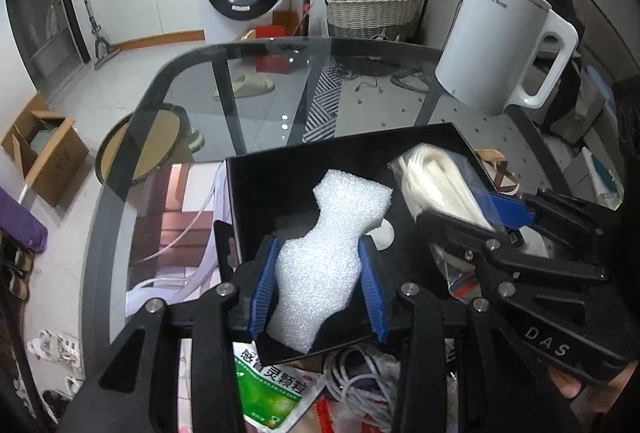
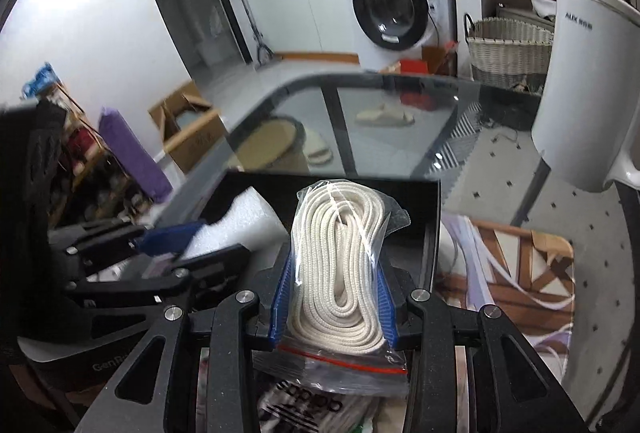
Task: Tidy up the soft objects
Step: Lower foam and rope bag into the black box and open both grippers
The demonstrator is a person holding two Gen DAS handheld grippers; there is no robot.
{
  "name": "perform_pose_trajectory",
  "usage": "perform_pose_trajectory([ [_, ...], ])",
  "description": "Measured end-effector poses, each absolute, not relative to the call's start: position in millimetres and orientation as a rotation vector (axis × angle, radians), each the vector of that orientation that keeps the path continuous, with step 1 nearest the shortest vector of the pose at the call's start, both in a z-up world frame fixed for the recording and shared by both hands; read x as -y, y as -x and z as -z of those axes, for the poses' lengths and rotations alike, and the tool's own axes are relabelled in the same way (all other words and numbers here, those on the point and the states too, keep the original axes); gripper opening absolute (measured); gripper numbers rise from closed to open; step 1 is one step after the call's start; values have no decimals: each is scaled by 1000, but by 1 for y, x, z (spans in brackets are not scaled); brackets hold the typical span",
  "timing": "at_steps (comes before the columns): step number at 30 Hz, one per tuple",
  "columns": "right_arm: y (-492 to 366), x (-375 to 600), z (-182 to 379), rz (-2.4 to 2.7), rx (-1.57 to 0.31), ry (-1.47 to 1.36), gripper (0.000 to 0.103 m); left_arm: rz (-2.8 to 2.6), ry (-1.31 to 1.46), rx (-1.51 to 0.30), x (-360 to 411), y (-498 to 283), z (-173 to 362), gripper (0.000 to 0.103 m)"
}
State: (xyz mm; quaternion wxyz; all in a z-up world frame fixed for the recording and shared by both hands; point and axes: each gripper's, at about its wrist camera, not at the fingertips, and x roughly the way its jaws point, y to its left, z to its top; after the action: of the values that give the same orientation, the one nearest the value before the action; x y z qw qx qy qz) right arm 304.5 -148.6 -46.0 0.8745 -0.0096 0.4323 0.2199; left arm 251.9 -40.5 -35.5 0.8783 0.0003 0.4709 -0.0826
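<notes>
Foam [image 1: 320, 265] — pinched between left gripper [image 1: 318, 287] fingers, over black box [image 1: 260, 177]. Rope bag [image 2: 340, 273] — clamped by right gripper [image 2: 334, 303], over box too, right of foam.

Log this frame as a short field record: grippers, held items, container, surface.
left gripper: shut on white foam piece
right gripper: shut on bagged rope coil
bag: clear zip bag, red seal strip, cream rope inside
container: black box, open top; both items held over or in it, contact with its floor unclear
surface: glass table
nearby: white AUX kettle on the table, right of the box
</notes>
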Motion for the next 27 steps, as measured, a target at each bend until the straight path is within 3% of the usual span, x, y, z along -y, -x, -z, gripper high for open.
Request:
perform_pose_trajectory([
  [11, -304, 148, 54, -433, -972, 29, 42, 173, 21, -987, 32, -249, 31, 43],
  [14, -303, 151, 50, -429, -972, 21, 43, 188, 36, -970, 28, -247, 25, 52],
  [16, -302, 152, 48, -429, -971, 15, 44, 192, 38, -952, 27, -243, 20, 63],
  [20, -299, 156, 42, -433, -961, 7, 44, 182, 31, -895, 19, -232, 3, 66],
  [24, -286, 157, 24, -438, -925, 21, 44, 166, 66, -868, -1, -222, -9, 77],
  [27, -270, 158, 8, -452, -893, 46, 52, 141, 101, -883, -16, -216, -6, 78],
])
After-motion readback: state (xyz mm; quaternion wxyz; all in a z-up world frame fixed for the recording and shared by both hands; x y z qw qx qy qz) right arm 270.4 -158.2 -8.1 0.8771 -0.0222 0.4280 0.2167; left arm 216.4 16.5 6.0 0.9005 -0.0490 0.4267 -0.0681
